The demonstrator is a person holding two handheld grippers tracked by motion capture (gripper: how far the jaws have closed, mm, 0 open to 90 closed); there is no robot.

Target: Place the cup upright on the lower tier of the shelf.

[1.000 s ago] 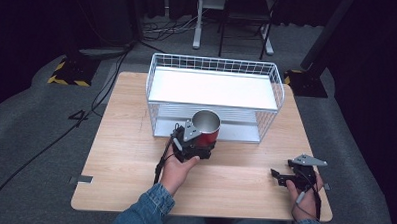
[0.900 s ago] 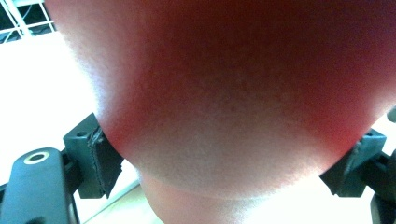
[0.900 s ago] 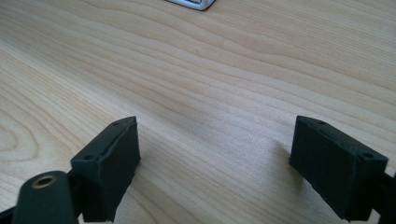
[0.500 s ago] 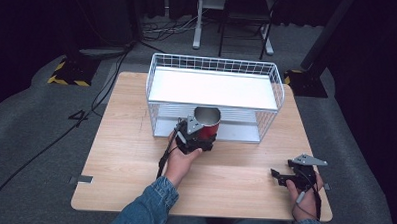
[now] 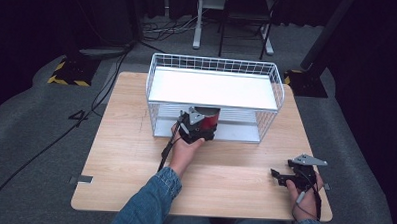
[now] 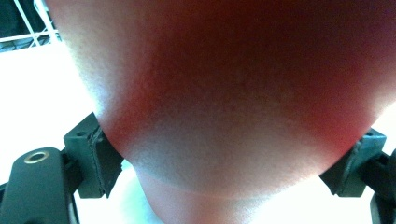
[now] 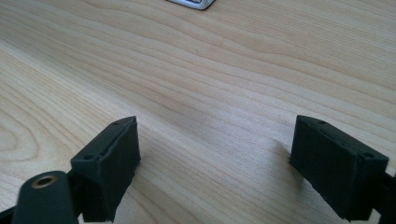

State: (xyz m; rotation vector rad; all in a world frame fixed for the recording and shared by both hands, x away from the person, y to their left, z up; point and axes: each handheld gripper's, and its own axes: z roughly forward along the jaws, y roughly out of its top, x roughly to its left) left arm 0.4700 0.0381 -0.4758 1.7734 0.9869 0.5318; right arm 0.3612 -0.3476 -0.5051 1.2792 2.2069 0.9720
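High view first: wooden table [image 5: 125, 154], one of it, carrying everything. On top, one white wire basket rack [image 5: 214, 95] with a flat white upper shelf and an open lower tier. All places below taken from that rack.

At the rack's front face, just left of centre: one red cup [image 5: 206, 121] with a metal rim, clamped in the left gripper [image 5: 196, 128]. Rim tucked under the edge of the upper shelf, body poking into the mouth of the lower tier. Long axis roughly upright, maybe tipped a little toward the rack; hard to call closer. Left hand [image 5: 185, 150] right behind, denim sleeve trailing back to the near edge.

Left gripper view, close up: red cup wall [image 6: 233, 93] swelling between both black jaws, pads pressed on either side, bright white of the rack floor beneath. Held firm, by the look of it.

Well out from the rack, toward the near right corner of the table: right gripper [image 5: 297, 176], resting low in the right hand. Right gripper view confirms it: right gripper [image 7: 215, 154] with jaws spread wide, nothing between them but bare wood grain.

Key relation, as a judgement: lower tier lies straight ahead of the cup, so a push forward and a set-down looks like the move. Left hand far nearer; right idle.

Count: one table, one rack, one cup, two grippers.
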